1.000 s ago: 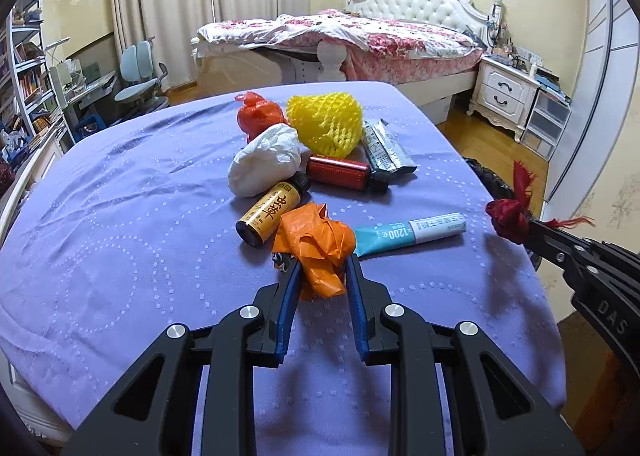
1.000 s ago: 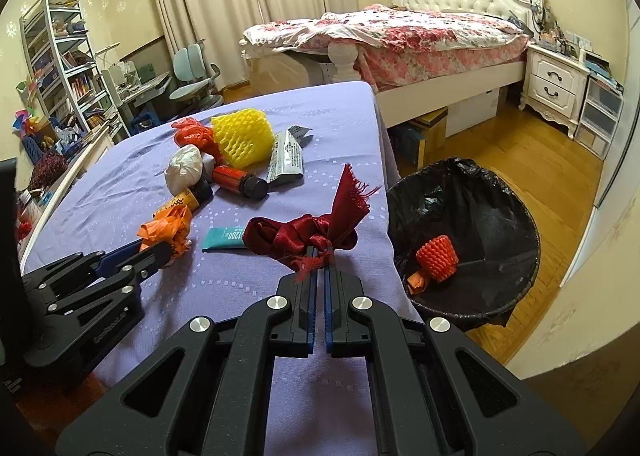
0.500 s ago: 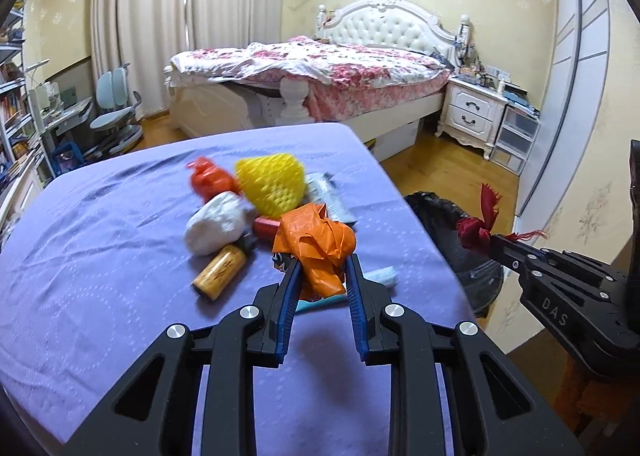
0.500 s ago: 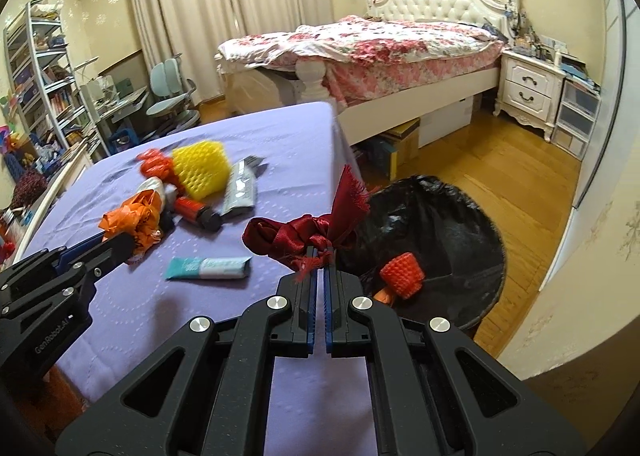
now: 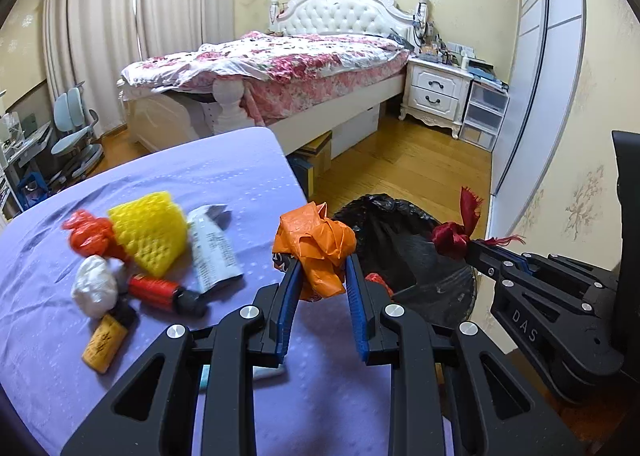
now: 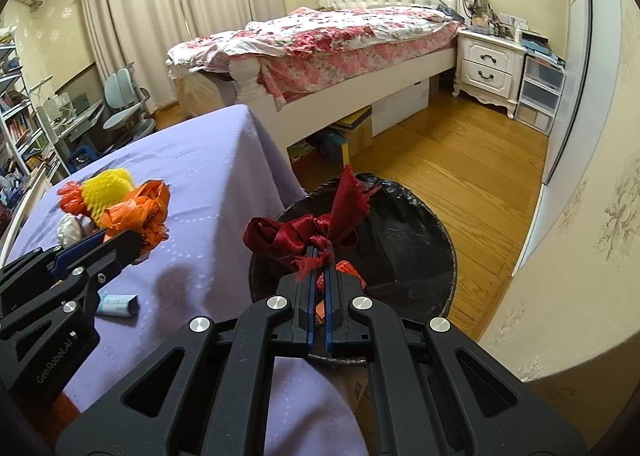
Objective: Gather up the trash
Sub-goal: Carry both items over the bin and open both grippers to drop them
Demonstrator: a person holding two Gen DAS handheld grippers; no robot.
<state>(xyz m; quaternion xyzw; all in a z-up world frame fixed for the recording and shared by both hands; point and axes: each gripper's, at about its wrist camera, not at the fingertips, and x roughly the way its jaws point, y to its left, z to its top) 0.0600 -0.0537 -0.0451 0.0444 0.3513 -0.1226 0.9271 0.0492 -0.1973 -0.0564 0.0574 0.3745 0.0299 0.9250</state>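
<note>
2 readable marks: "DAS" on right gripper (image 5: 466,246), "GenRobot.AI" on left gripper (image 6: 136,244)

The round black-bagged trash bin (image 6: 404,223) sits on the floor right beside the purple-clothed table (image 6: 208,159), bed (image 6: 340,39) behind both.

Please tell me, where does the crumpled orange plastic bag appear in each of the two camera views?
Left wrist view: orange plastic bag at centre, between the left gripper fingers.
Right wrist view: same bag at left, middle height, at the left gripper's tip.
Shared landmark: black trash bin beside the purple table.
</note>
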